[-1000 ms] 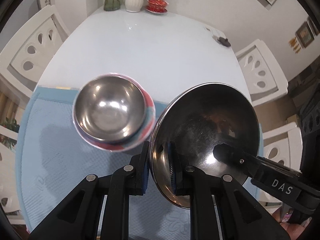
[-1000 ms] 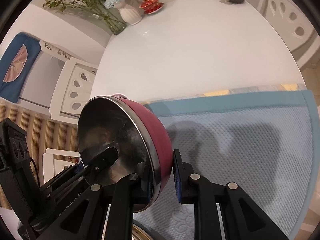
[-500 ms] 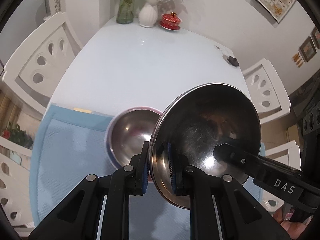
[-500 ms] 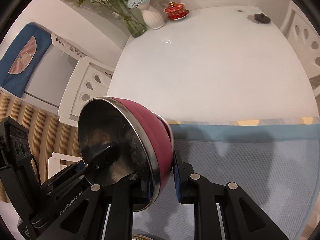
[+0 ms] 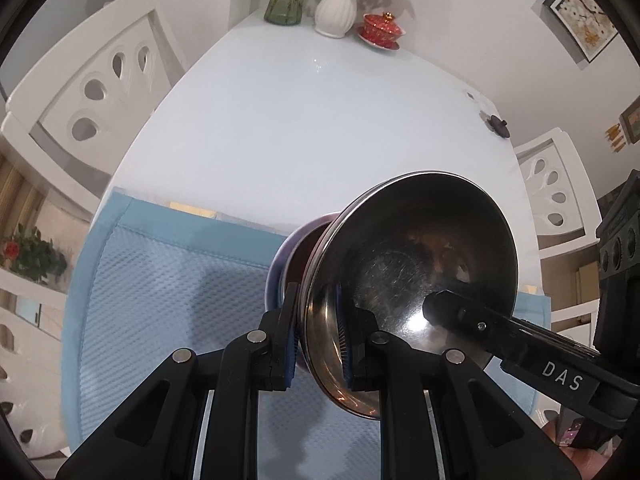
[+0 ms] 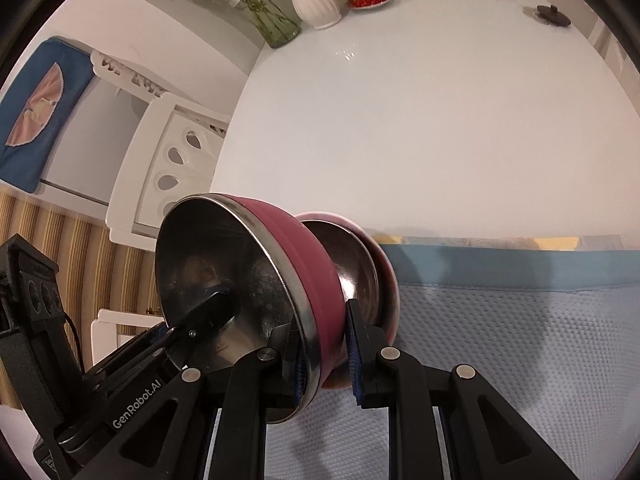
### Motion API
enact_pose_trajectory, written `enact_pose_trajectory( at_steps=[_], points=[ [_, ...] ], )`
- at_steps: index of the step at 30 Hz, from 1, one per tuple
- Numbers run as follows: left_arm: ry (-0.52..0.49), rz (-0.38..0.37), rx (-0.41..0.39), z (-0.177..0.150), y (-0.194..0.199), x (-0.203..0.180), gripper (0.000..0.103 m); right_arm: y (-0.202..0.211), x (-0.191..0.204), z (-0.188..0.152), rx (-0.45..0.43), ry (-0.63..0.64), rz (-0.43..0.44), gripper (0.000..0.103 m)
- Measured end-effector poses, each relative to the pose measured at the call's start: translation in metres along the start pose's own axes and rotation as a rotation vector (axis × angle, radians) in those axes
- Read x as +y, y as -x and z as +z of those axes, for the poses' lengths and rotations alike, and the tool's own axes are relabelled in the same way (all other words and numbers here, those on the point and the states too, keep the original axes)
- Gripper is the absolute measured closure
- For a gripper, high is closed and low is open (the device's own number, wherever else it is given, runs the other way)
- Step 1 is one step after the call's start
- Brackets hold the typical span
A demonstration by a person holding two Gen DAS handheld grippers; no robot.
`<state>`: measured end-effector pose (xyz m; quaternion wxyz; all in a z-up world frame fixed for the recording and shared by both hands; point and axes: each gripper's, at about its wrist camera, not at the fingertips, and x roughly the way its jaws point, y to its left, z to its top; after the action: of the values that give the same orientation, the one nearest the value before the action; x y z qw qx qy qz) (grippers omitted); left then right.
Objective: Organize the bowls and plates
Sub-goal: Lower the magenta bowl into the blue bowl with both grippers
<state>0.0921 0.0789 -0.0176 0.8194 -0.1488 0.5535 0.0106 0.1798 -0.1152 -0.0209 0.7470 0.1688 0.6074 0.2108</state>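
Magenta bowl [image 6: 316, 276], steel-lined and tipped on edge, hangs above the blue mat [image 5: 160, 288] near the mat's far edge, its hollow turned toward the right gripper's side. Both tools grip its rim. The left gripper [image 5: 318, 340] has its jaws drawn close, one blue pad against the outer wall and the other inside the polished hollow. The right gripper [image 6: 326, 354] pinches the rim the same way, fingers narrowed to the thickness of the bowl wall, its left finger inside and its right finger against the magenta outside. In the left wrist view the right tool's black finger reaches across the shiny interior; in the right wrist view the left tool's finger does likewise.

Just behind the held bowl a second bowl [image 6: 360, 264], steel inside with a pinkish outside, sits by the mat's far edge; whether the two touch I cannot tell. The mat covers the near end of the white table [image 5: 320, 128]. At the table's far edge stand a white vase [image 5: 335, 10], a green glass vase [image 5: 285, 0] and a red lidded cup [image 5: 382, 30]. White chairs [image 5: 88, 92] flank the table.
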Motion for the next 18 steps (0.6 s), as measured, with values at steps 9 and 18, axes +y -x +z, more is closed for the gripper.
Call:
enact_pose_trajectory(
  at_steps=[9, 18],
  points=[
    [0.008, -0.008, 0.025, 0.002, -0.017, 0.004, 0.089, -0.022, -0.007, 0.0, 0.03, -0.023, -0.027, 0.086],
    [0.025, -0.02, 0.022, 0.003, -0.022, 0.01, 0.089, -0.033, -0.004, 0.004, 0.03, -0.022, -0.033, 0.085]
  ],
)
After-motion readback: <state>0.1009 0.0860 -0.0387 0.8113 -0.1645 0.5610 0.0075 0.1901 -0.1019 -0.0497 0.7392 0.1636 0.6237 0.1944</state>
